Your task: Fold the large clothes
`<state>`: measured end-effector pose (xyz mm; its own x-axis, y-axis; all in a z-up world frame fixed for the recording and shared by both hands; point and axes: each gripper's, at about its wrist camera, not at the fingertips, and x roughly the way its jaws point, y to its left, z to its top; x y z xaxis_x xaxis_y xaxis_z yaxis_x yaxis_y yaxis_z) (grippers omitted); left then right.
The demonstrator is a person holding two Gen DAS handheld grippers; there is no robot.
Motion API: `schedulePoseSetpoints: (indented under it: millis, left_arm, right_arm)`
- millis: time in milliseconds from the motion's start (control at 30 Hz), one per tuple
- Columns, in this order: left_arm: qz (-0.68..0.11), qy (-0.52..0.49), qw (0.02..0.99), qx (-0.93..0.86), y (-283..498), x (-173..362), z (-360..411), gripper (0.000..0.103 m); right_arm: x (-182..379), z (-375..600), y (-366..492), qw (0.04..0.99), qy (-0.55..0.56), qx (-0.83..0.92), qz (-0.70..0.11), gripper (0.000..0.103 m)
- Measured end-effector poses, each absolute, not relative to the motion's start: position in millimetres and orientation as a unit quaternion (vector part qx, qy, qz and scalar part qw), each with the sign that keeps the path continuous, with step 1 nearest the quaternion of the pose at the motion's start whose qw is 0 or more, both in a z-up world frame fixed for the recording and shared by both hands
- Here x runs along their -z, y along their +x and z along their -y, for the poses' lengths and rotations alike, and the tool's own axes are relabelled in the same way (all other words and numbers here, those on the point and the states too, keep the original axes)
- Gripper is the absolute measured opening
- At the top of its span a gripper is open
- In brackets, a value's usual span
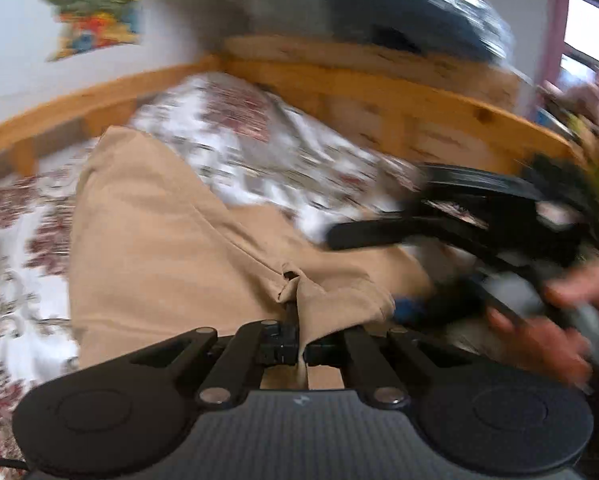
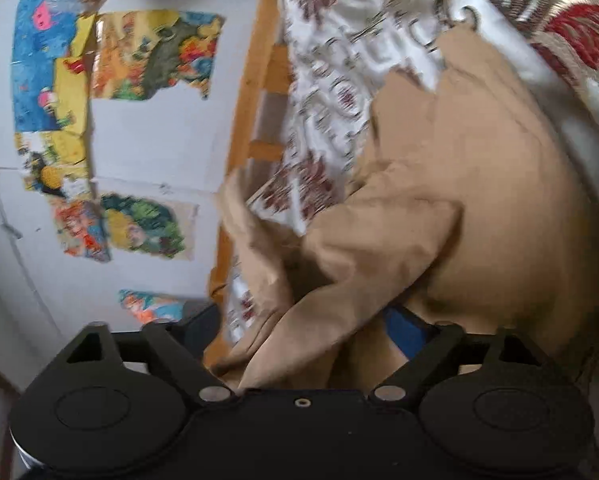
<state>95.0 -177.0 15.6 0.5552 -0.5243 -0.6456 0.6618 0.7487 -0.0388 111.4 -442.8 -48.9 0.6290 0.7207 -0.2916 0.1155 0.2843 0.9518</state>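
We had the tan garment (image 1: 167, 240) spread on the bed (image 1: 15, 216), lying over the flowered bedcover, with its long axis running away from our left claw (image 1: 293, 312) toward the wooden bed rail (image 1: 379, 92) at the far side. Our left claw was clamped together on a pinched fold at the near edge of that garment, the cloth puckered just ahead of the fingertips. Our right claw (image 1: 379, 208) came in from the right side, with our right hand (image 1: 555, 332) blurred behind it, and hung over the right edge of the same garment, near the left claw but not touching it. In its own view the right claw (image 2: 303, 344) stood with its jaws well apart, and loose folds of the tan garment (image 2: 479, 208) lay bunched between and ahead of the fingers; we could not tell whether the pads pressed on any cloth, and we judged they did not. The garment therefore lay straight ahead of both claws, the left already gripping it, the right nearest to the bunched near edge, so we judged the next move turned on the right claw catching that edge beside the left
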Motion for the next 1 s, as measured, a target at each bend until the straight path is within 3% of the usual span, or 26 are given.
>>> schedulePoseSetpoints:
  millis: [67,167,333,400,500,567,633,700,1000]
  left_arm:
    - [-0.332,0.136,0.853,0.378,83.9,-9.8,184.9,0.0]
    - [-0.345,0.171,0.831,0.4,76.4,2.6,195.5,0.0]
    - [-0.383,0.17,0.812,0.406,79.3,21.7,199.0,0.0]
    - [-0.387,0.182,0.813,0.396,78.2,23.9,200.7,0.0]
    - [-0.388,0.189,0.811,0.395,76.2,24.4,199.2,0.004]
    - [-0.389,0.19,0.809,0.398,74.9,25.4,198.0,0.008]
    - [-0.387,0.186,0.807,0.405,73.0,22.0,194.1,0.016]
    - [-0.389,0.171,0.804,0.415,73.7,17.4,188.3,0.029]
    - [-0.369,0.118,0.807,0.446,68.2,-4.0,155.0,0.052]
  right_arm:
    - [53.1,444.3,114.9,0.709,0.568,-0.205,-0.365,0.063]
    - [49.6,443.5,122.6,0.732,0.546,-0.203,-0.353,0.061]
    - [34.5,421.4,131.8,0.814,0.418,-0.187,-0.357,0.061]
    - [37.4,412.2,133.6,0.835,0.383,-0.173,-0.357,0.055]
    - [44.3,402.0,134.0,0.848,0.351,-0.174,-0.356,0.04]
    - [44.7,399.6,132.1,0.852,0.342,-0.188,-0.35,0.013]
    - [40.9,395.2,130.9,0.861,0.324,-0.182,-0.347,0.003]
    - [36.3,389.9,130.3,0.874,0.3,-0.172,-0.341,0.002]
    - [33.2,384.1,130.8,0.9,0.233,-0.159,-0.333,0.0]
